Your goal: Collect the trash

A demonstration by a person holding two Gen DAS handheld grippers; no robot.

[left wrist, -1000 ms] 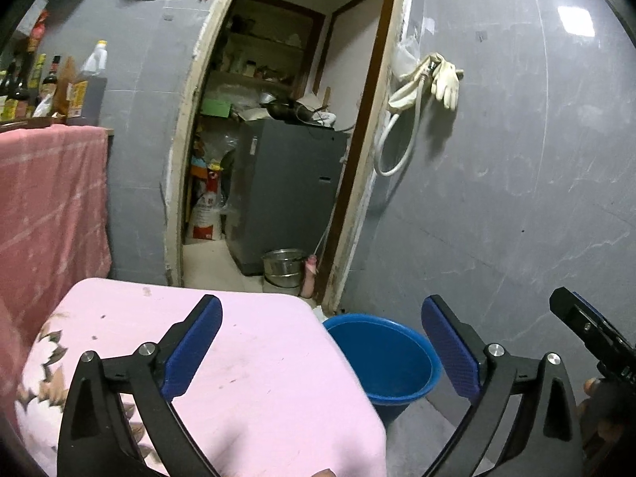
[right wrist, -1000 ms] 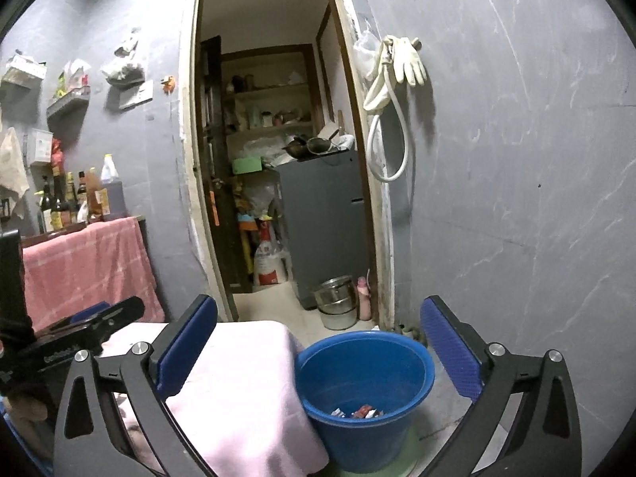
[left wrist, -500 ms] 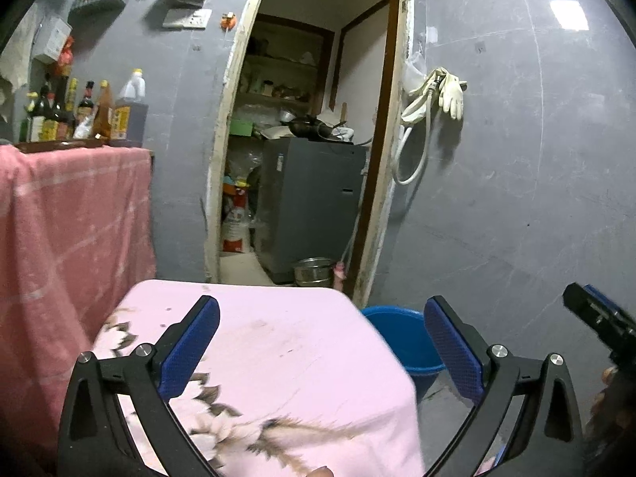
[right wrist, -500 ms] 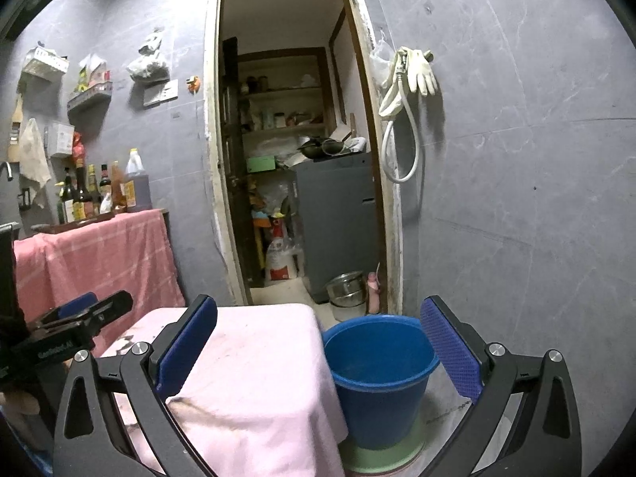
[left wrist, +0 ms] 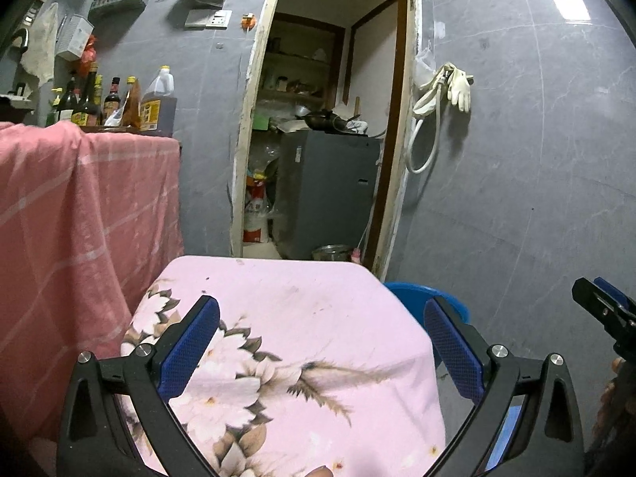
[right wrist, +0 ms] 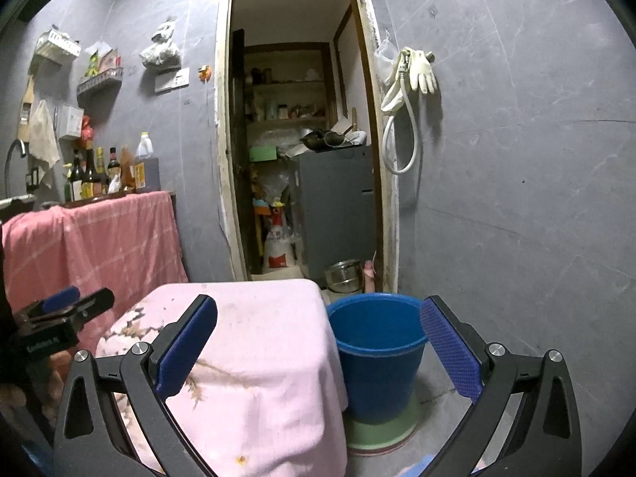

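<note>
A blue bucket (right wrist: 377, 349) stands on a green base on the floor, right of a small table under a pink floral cloth (right wrist: 254, 342). In the left wrist view only the bucket's rim (left wrist: 413, 298) shows behind the cloth (left wrist: 294, 342). My left gripper (left wrist: 318, 342) is open and empty above the near part of the table. My right gripper (right wrist: 318, 342) is open and empty, back from the table and bucket. The bucket's inside is hidden. No trash shows on the cloth.
A counter draped in a pink towel (left wrist: 79, 214) with bottles (left wrist: 103, 103) stands at the left. An open doorway (right wrist: 302, 159) leads to a storeroom with a grey cabinet (right wrist: 338, 206) and steel pots (right wrist: 344, 276). A hose and gloves (right wrist: 409, 91) hang on the grey wall.
Both grippers have pulled back and risen. The table top now fills more of the left view, and the bucket has shrunk and its inside is no longer visible.
</note>
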